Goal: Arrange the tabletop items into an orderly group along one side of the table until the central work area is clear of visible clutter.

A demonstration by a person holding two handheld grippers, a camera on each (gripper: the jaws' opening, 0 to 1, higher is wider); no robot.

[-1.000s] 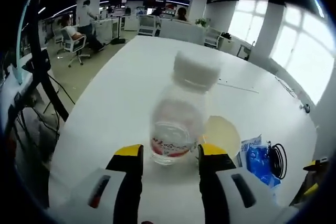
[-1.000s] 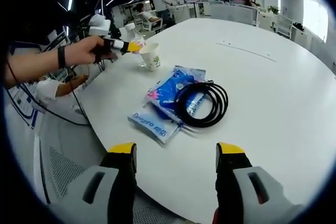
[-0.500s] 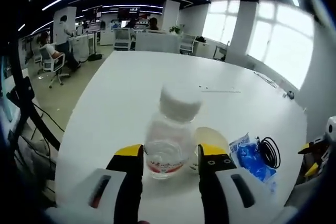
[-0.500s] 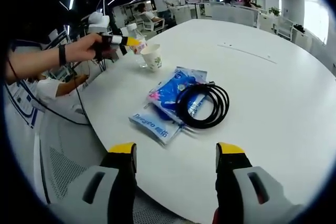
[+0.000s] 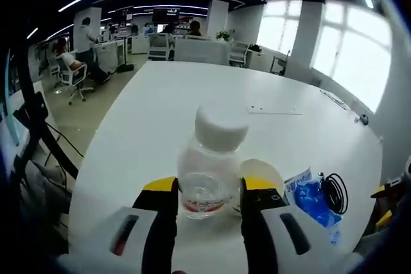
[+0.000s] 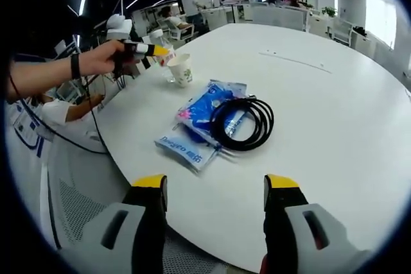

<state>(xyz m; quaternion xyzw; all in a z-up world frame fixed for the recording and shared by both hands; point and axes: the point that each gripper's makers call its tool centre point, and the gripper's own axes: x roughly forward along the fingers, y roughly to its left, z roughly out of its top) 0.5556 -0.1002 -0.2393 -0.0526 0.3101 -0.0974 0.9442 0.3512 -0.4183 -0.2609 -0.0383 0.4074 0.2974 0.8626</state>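
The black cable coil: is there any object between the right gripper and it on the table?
Nothing visible stands between. The right gripper is open above the near table edge, and bare white table leads to the black cable coil. The coil lies on the blue packets, so closing on it could catch them too.

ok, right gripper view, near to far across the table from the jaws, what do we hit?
Blue packets with the black cable coil on them → paper cup → bottle, between the left gripper's jaws.
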